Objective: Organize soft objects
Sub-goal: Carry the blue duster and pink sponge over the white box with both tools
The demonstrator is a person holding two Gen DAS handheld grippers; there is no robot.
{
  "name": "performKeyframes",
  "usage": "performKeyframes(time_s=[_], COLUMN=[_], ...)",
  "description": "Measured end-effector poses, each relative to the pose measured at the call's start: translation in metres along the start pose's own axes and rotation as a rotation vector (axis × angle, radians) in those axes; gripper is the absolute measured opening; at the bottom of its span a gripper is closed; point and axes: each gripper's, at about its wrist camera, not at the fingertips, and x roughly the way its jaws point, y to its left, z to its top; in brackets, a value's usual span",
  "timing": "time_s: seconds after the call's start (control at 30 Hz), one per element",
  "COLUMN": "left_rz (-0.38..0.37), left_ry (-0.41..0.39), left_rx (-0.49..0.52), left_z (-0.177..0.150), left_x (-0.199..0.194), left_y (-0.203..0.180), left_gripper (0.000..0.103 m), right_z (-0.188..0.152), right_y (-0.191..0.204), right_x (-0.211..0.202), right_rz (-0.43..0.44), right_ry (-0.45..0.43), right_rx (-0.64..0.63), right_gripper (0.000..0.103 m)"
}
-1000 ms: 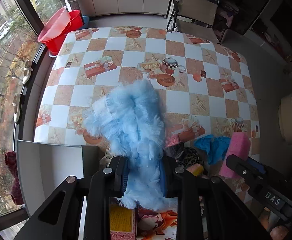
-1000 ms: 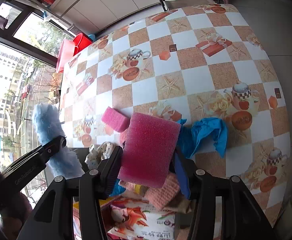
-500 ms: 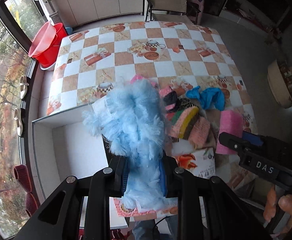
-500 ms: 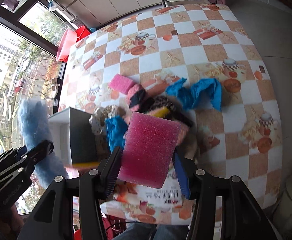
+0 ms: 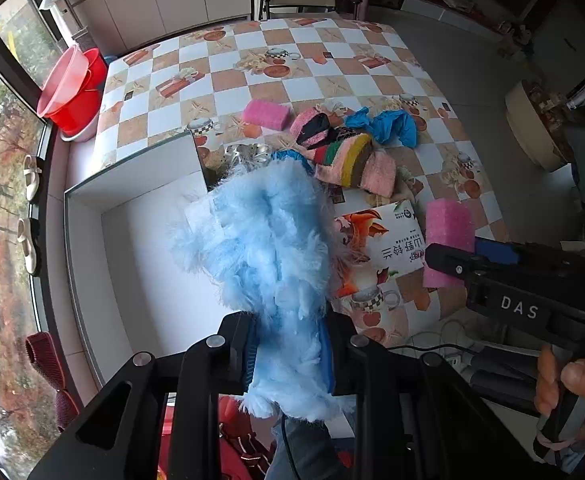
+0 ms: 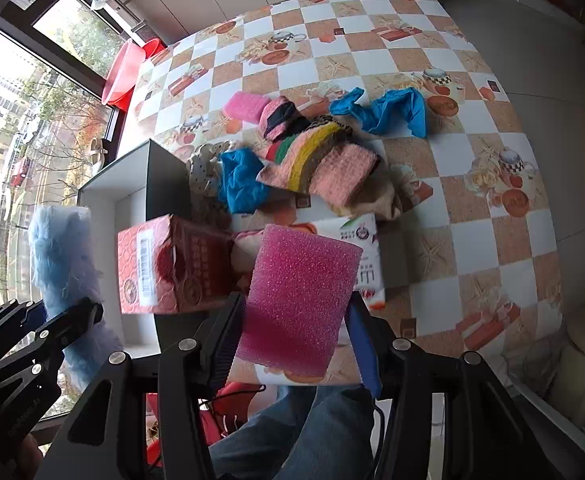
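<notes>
- Left hand-held gripper [image 5: 290,356]: jaws pinching a fluffy light-blue duster [image 5: 270,248] near its lower end; the fluffy body rises up and away from the pads, a tuft hangs below them; seen from the right wrist view the same duster [image 6: 58,256] stands at far left, off the worktop edge.
- Under the duster: open white box [image 5: 132,264] with its dark outer wall facing the pile; it sits at the near-left corner of the worktop [image 5: 252,60], which has a checkered patterned cloth; the duster hangs above the box's right part, not touching it as far as can be told.
- Right hand-held gripper [image 6: 296,344]: jaws partly spread and clamped on a magenta sponge [image 6: 298,304]; the sponge sits upright between the pads, its top tilted slightly right; in the left wrist view it appears as a pink block [image 5: 448,236] at right, over the worktop's near edge.
- Below the sponge: red printed carton [image 6: 168,268] and a white printed packet [image 6: 366,256], side by side.
- On the worktop beyond: second pink sponge [image 6: 246,106]; heap of striped and pink knit cloths [image 6: 320,156]; blue cloth [image 6: 240,180] just left of the heap; crumpled blue gloves [image 6: 388,110] to its right.
- A hand [image 5: 568,392] grips the right tool's handle.
</notes>
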Motion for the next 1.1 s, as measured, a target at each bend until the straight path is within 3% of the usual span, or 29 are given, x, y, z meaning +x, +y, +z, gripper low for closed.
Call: performKeyframes(time_s=[0.27,0.53,0.77,1.1], left_rz=[0.004,0.021,0.036,0.025], left_ry=[-0.02,-0.033,-0.025,-0.009], left_rx=[-0.059,-0.184,-0.298,-0.38], left_z=[-0.027,-0.052,-0.07,-0.083], left_x=[-0.011,-0.014,-0.006,0.01], left_y=[0.032,0.082,0.121,0.15], left_gripper=[0.027,0.027,0.027,0.027], right_z=[-0.018,-0.021,-0.023,-0.022], right_y=[0.045,0.099,0.15,0.209], right_x=[-0.008,-0.009,-0.003,0.021], right_rz=[0.02,0.037,0.067,0.094], right_ry=[-0.013,-0.017,-0.002,0.049], right_rx=[-0.066,-0.183,-0.288,-0.419], right_gripper=[0.052,0.052,0.052,0.052])
